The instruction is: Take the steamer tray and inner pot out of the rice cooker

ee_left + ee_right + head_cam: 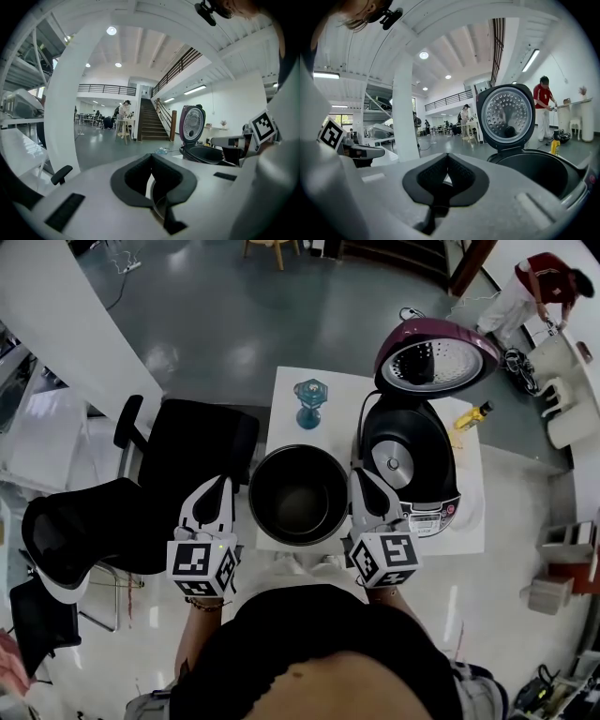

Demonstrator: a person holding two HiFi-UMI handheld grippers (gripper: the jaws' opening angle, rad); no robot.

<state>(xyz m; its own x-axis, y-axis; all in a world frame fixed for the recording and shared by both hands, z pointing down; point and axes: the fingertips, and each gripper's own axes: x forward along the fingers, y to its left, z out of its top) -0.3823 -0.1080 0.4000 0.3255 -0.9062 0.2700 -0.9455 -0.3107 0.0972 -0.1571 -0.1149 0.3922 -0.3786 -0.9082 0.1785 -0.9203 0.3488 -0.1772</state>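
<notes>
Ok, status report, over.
Left gripper, right gripper: fingers shut on inner pot rim. Pot out of rice cooker, at table edge. Nothing in the way.

In its own view, your left gripper [151, 161] hides nearly all of the inner pot [157, 205]. Only a sliver of rim shows between the fingers [180, 187]. In the head view, your torso [319, 652] covers the tabletop's [337, 395] near edge. The rice cooker's [412, 474] panel print is too small to read.
</notes>
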